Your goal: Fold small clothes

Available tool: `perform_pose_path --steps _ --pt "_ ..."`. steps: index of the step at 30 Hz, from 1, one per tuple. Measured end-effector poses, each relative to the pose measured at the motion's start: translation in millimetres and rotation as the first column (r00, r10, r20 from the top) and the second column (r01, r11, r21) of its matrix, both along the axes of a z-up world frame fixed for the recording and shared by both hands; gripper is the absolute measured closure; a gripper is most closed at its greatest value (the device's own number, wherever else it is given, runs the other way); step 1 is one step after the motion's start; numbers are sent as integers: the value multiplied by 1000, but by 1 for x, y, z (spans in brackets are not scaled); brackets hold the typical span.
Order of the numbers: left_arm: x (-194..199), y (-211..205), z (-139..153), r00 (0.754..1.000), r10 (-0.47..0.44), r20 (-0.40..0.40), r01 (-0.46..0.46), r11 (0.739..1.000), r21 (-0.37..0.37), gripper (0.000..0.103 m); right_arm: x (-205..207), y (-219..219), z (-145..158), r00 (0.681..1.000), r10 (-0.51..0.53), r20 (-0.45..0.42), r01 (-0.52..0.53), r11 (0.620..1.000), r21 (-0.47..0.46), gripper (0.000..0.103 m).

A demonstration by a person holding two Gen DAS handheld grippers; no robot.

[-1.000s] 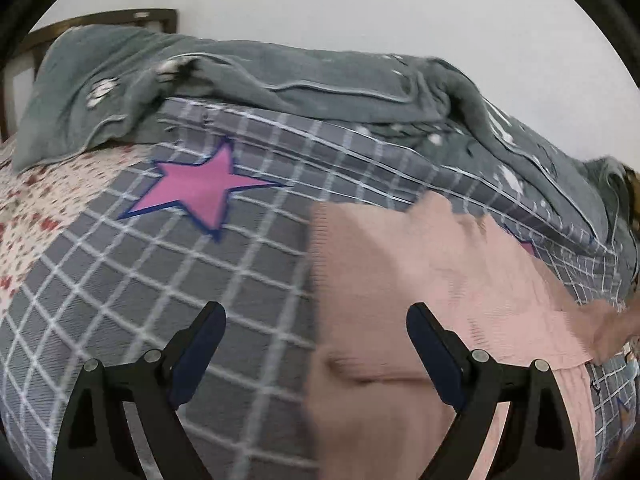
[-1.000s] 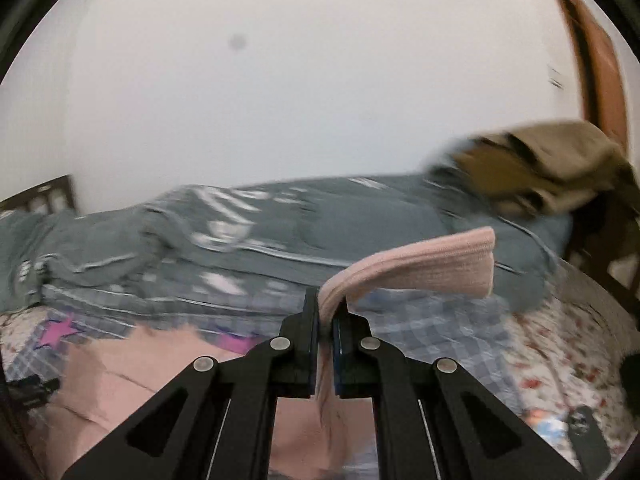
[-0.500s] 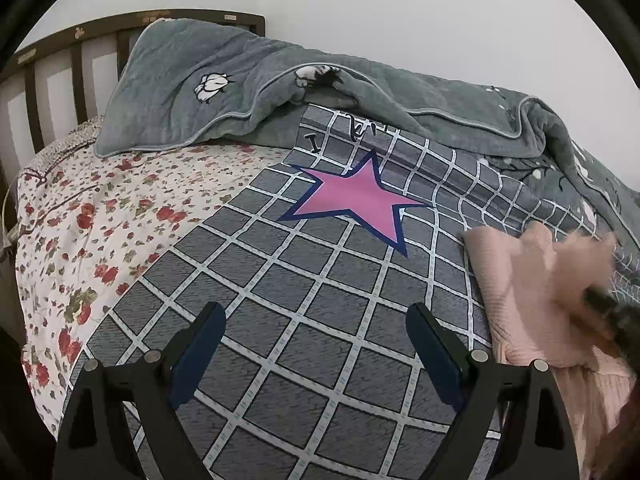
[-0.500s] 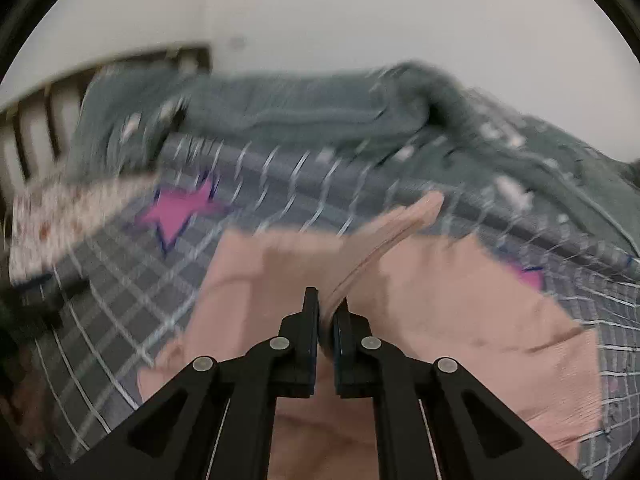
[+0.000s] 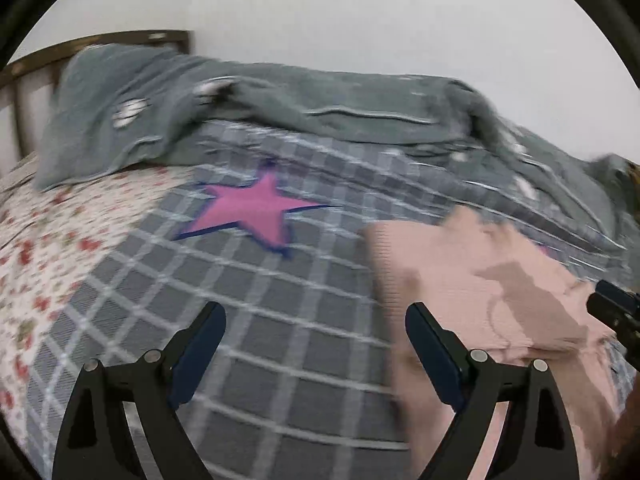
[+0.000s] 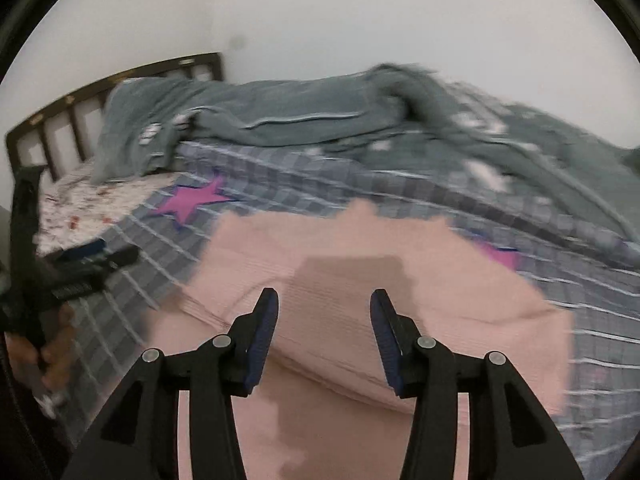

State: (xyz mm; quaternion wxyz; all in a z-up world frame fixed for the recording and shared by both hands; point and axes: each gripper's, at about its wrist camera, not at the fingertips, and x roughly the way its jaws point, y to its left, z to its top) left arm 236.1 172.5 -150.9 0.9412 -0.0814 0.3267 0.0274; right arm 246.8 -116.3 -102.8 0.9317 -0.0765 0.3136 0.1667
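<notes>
**Pink garment on the bed**

The pink garment lies on the checked blanket, right of the pink star. The right claw is opening above it, nothing between. The left claw gapes wide, empty.

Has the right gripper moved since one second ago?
Yes. The right gripper came down from facing the wall toward the pink garment on the bed, jaws now opening, nothing between them.
</notes>
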Motion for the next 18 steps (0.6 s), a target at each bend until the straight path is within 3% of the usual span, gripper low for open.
perform_pose_path --steps 3,6,9,13,18 --pt "9 -27 0 995 -101 -3 101 994 -32 12 -4 -53 -6 993 -118 27 119 992 -50 56" --pt "19 -49 -2 986 -165 -5 164 985 -51 18 7 -100 -19 973 -228 -22 228 973 -31 57" --pt "32 -63 -5 979 -202 -22 200 977 -77 41 14 -140 -33 956 -284 -75 285 959 8 57" --pt "47 -72 -16 982 -173 -71 170 984 -45 44 22 -169 -47 950 -264 -166 282 954 98 57" --pt "62 -68 -26 987 -97 -126 93 995 -34 44 26 -164 -56 953 -240 -184 255 965 62 57"
